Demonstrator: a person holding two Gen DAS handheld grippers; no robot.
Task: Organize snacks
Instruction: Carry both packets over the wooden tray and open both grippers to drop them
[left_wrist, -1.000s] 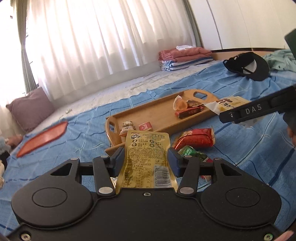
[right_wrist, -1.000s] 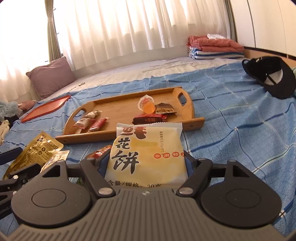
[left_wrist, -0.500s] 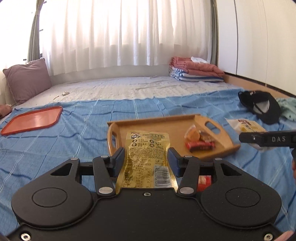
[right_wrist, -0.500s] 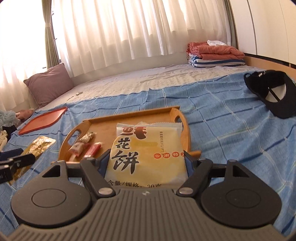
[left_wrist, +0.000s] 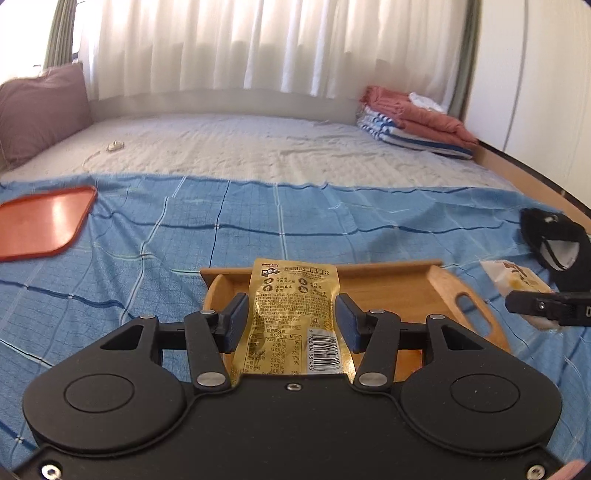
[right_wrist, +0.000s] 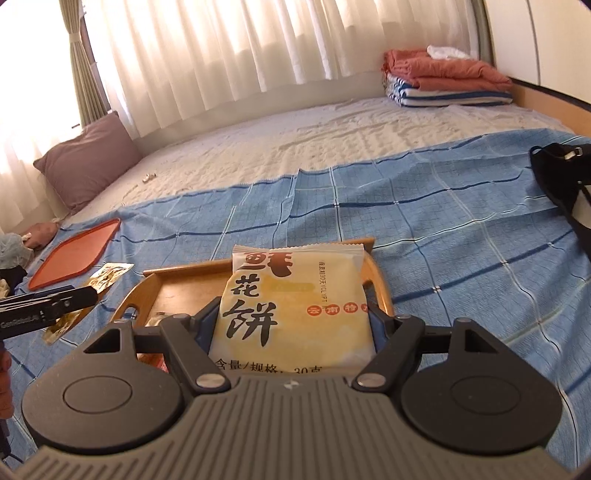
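Wooden tray (right_wrist: 380, 288) holds small wrappers; left fingers (left_wrist: 236, 314) clamp gold pouch (left_wrist: 293, 314), right fingers (right_wrist: 207, 321) pastry packet (right_wrist: 295, 306).

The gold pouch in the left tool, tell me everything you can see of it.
The gold pouch is a flat, shiny foil snack packet, crinkled, showing its printed back: small dark text, round icons, a nutrition table and a white barcode at lower right. It stands upright, clamped at both side edges between the blue pads of the left tool, top end pointing away. It is held above the near end of the wooden tray, apart from it. Nothing else touches it.
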